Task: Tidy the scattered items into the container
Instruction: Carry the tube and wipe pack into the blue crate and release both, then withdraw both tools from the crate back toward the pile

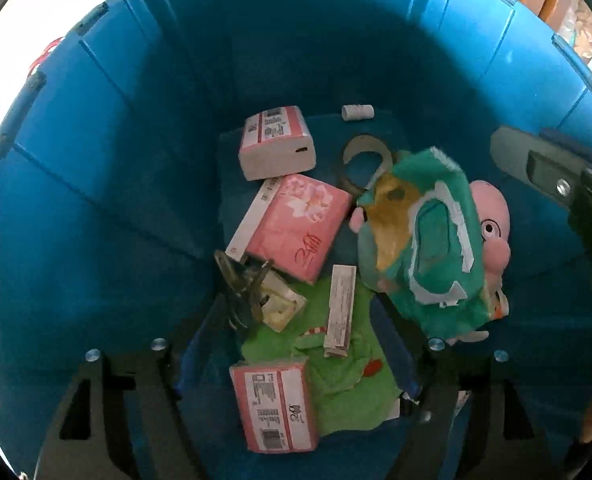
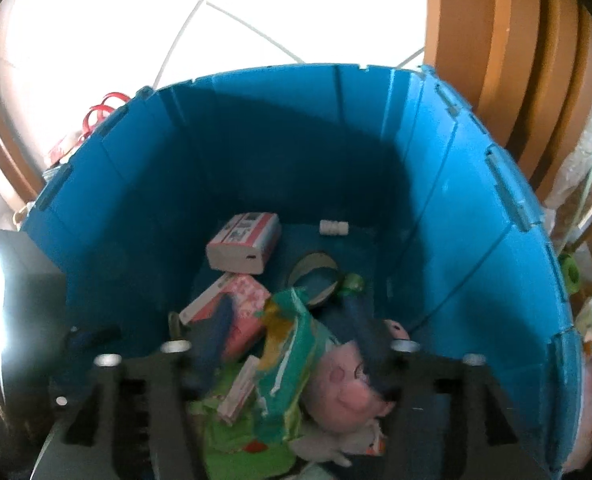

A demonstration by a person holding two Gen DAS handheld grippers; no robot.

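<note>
Both wrist views look down into a deep blue container (image 1: pixel 96 200) (image 2: pixel 455 200). On its floor lie pink tissue packs (image 1: pixel 296 226) (image 2: pixel 244 248), a tape ring (image 1: pixel 365 160) (image 2: pixel 315 276), a small white cylinder (image 1: pixel 357 112) (image 2: pixel 333 227), a green wipes pack (image 1: pixel 427 240) (image 2: pixel 292 356) on a pink plush toy (image 1: pixel 491 216) (image 2: pixel 343 384), a green cloth (image 1: pixel 335 360), a flat box (image 1: pixel 340 310) and keys (image 1: pixel 240 280). My left gripper (image 1: pixel 296 360) is open and empty above the pile. My right gripper (image 2: pixel 292 364) is open above the wipes pack; it also shows in the left wrist view (image 1: pixel 551 176).
Wooden furniture (image 2: pixel 495 40) stands behind the container on the right. A red-handled item (image 2: pixel 100 112) and clutter sit outside the left rim. Bagged goods (image 2: pixel 587 200) lie at the far right. A bright tiled floor (image 2: pixel 176 20) lies beyond.
</note>
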